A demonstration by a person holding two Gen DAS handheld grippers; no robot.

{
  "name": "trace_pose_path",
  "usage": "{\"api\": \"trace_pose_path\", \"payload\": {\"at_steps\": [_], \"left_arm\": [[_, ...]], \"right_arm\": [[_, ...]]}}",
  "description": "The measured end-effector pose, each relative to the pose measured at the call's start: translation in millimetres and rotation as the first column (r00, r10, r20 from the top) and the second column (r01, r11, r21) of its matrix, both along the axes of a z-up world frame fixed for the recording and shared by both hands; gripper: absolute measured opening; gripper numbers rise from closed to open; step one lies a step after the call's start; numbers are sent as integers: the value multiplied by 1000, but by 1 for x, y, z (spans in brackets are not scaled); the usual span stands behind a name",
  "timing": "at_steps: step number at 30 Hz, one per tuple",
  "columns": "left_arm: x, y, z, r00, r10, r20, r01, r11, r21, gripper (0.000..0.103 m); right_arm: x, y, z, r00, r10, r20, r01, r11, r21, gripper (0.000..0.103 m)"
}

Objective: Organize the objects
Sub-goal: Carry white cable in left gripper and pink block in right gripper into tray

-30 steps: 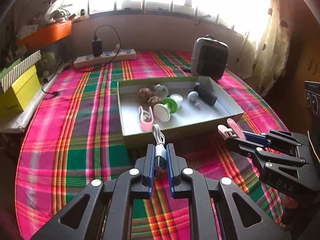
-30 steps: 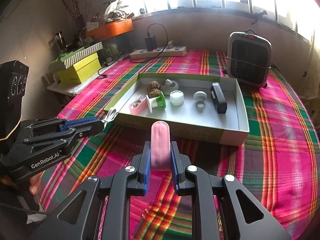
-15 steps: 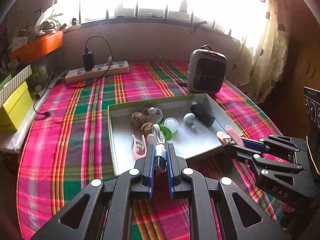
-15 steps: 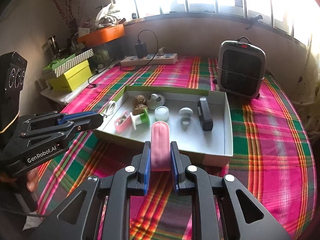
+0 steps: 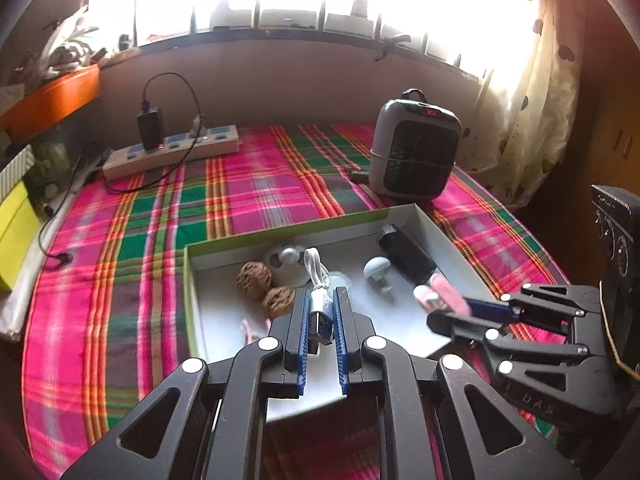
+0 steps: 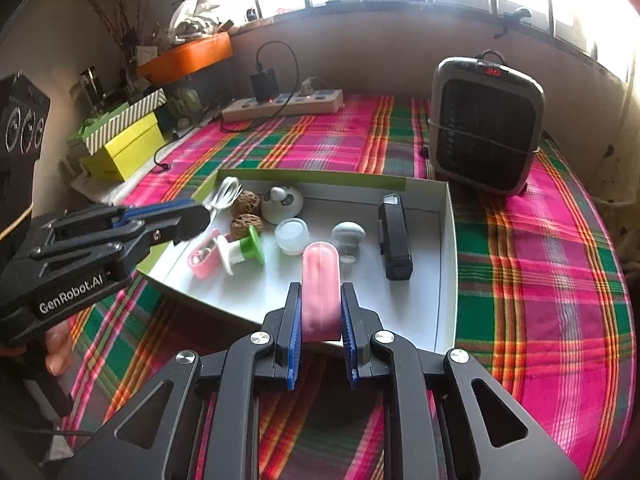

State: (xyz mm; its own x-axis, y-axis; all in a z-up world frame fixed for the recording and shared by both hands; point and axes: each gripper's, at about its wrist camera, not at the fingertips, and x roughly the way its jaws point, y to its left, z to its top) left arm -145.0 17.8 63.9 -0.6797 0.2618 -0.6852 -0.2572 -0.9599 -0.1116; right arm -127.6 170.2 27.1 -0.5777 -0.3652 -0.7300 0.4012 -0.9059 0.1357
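Note:
My left gripper (image 5: 320, 300) is shut on a coiled white USB cable (image 5: 317, 276), held above the near left part of the shallow white box (image 5: 192, 300). My right gripper (image 6: 320, 296) is shut on a rounded pink case (image 6: 320, 280) over the box's near edge (image 6: 450, 280). In the box lie two brown walnuts (image 6: 245, 212), a white round gadget (image 6: 282, 200), a small white jar (image 6: 293, 234), a grey knob (image 6: 347, 236), a black bar-shaped device (image 6: 394, 236), a green-and-white spool (image 6: 244, 250) and a pink clip (image 6: 202, 256). Each gripper shows in the other's view, left gripper (image 6: 200, 216), right gripper (image 5: 444, 312).
The box sits on a pink-and-green plaid cloth (image 5: 256, 184). A grey heater (image 6: 484, 128) stands behind the box at the right. A power strip (image 6: 284, 104) with a black charger lies at the back. Yellow and striped boxes (image 6: 124, 140) stack on the left ledge.
Both grippers have moved forward from in front of the box to over it, each still holding its object. The box contents have not moved.

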Motion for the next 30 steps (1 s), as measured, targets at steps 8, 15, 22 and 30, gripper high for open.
{"api": "trace_pose_path", "payload": {"at_steps": [8,15,22,30], "left_arm": [[-25,17,-5,999,-33,14,33,999,1,10],[-50,28,-14,998,-47,48,47,999,-4,10],[-63,39,-23,996,-65,67,66,998,-22,10],[-72,49,-33,993,-77,88,82,995,-48,10]], "right_arm": [[-16,1,-11,999,19,44,-20,1000,19,19],[-27,1,-21,996,46,79,-51,997,66,19],[-35,4,-25,994,53,96,-61,995,80,19],[-38,7,-26,994,47,99,-56,994,91,19]]}}
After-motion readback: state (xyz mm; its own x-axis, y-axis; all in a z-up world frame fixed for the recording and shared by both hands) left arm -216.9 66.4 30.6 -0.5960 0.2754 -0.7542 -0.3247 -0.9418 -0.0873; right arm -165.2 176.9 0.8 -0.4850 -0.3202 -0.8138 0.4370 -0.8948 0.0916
